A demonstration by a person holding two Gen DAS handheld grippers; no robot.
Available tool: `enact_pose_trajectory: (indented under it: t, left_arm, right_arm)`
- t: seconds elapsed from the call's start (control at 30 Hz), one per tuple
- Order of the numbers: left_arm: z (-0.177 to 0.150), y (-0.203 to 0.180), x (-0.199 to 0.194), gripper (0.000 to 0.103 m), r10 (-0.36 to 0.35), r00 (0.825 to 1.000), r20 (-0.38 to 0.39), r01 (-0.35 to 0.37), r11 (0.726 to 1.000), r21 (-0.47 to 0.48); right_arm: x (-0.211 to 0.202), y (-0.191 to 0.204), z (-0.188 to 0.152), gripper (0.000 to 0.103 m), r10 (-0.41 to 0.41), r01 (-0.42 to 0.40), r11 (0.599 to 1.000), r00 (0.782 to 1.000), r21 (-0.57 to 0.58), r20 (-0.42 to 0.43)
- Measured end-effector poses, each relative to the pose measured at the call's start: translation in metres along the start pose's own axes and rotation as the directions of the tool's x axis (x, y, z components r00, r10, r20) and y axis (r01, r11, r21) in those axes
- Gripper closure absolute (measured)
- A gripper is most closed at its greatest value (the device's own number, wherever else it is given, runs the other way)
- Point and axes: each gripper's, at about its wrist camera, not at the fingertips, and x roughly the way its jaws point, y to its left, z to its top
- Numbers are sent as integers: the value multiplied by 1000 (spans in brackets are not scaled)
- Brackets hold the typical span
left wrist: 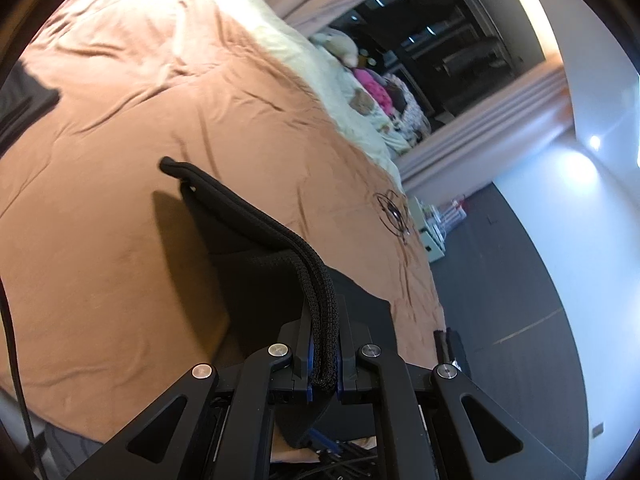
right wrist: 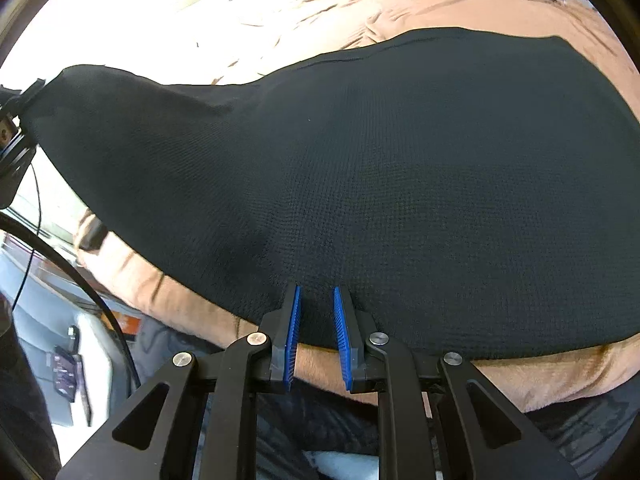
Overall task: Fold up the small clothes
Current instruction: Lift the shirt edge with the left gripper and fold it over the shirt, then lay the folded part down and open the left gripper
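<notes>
Left view, claw: I see my left gripper (left wrist: 324, 344) pressed together on the thick hem of the black garment (left wrist: 248, 232), the blue pads (left wrist: 307, 364) squeezing a doubled, ribbed edge between them.
Left view, garment: from the pinch the hem runs up and away to a rounded corner that stands free above the bed, and the cloth hangs below it and throws a dark shadow on the brown bedspread (left wrist: 120, 120).
Left view, bed: the bedspread is creased and fills most of the picture; a pale cream blanket (left wrist: 312, 64) lies along its far side, with a heap of pink and patterned things (left wrist: 380, 92) beyond it.
Left view, room: I see a dark grey floor (left wrist: 500, 280) past the bed's edge, a white wall with a bright lamp spot (left wrist: 595, 142), and a dark opening framed by curtains.
Left view, small detail: a thin black tangle (left wrist: 394, 212) lies on the bedspread near its far corner; I cannot tell what it is.

Right view, claw: my right gripper (right wrist: 316, 300) has its blue pads (right wrist: 292, 332) nearly together, with a narrow gap left; the tips sit at the near edge of the garment (right wrist: 380, 160), and the cloth's edge passes between the fingers. I cannot tell whether the pads press it.
Right view, garment: it spreads wide and mostly flat over the bedspread (right wrist: 540, 376), its weave clear, and at the upper left one corner is drawn up taut to the left gripper (right wrist: 16, 136).
Right view, cable: a black cable (right wrist: 100, 300) curves down the left side.
</notes>
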Motion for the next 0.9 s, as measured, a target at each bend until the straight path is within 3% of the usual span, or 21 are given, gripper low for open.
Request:
enact_pose_trajectory:
  t: [0.33,0.37,0.47,0.5,0.9]
  left_arm:
    - [-11,-73,46,96,12,999,-30,-9,995,97]
    - [-13,-80,52,96,11,999,-36,-7,994,106]
    - [-22,-96,72,96,3,998,-66,5,992,127]
    - [-25,-101,78,96,-1,997,-76,11,991,132]
    - [-66,-137,154,96,4,978,-209,35,982,184]
  right_arm:
    - [-60,-47,-8,88,80,-87,995,988,48,129]
    - [-66,-52,-9,84,77,-84,995,988,45,137]
    - [-74,-60,-11,49,49,-59,996,986,60,157]
    - [-83,-65,-11,46,44,-56,996,984,64,174]
    - [-137,-124,-37,46,-31,-17,982,968,187,250]
